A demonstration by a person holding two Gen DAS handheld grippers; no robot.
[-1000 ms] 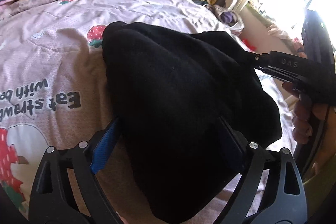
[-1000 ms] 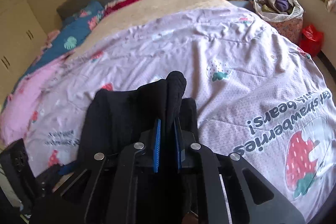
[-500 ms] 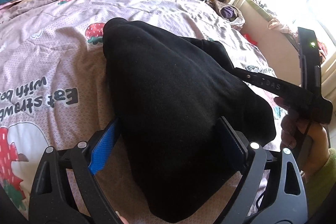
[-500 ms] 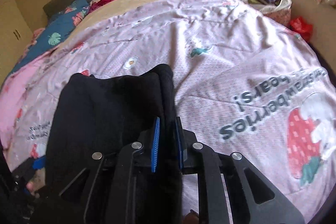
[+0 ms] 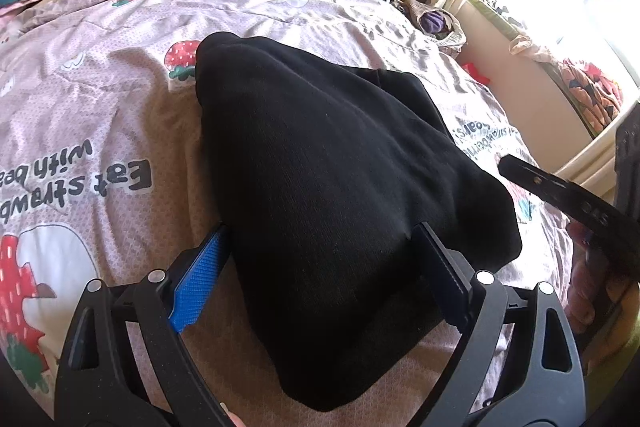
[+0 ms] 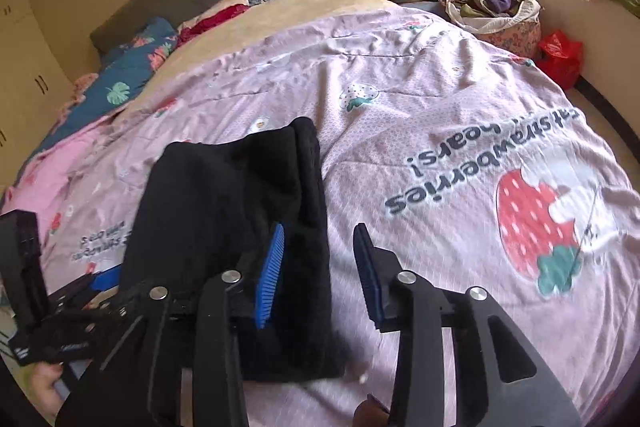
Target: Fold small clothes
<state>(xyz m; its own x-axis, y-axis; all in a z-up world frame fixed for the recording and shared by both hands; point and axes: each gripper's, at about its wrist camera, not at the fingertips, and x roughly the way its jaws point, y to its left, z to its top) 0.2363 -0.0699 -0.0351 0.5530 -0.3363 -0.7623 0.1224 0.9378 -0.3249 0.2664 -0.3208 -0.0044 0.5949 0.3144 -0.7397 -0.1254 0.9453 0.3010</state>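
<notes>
The black garment [image 5: 340,195] lay bundled on the bed [image 5: 100,115], long axis running twelve to six. The left tool [image 5: 320,279], spread wide, straddled its near end; the right tool [image 6: 320,275], released, sat at its three-o'clock edge.

Letting go with the right claw [image 6: 320,267]: blue pads [image 6: 272,275], clamped on the black garment's [image 6: 224,195] folded edge a second ago, now spreading wide. Drawing back off the cloth toward the bed's near side, leaving that edge lying flat on the strawberry quilt [image 6: 460,131].
</notes>
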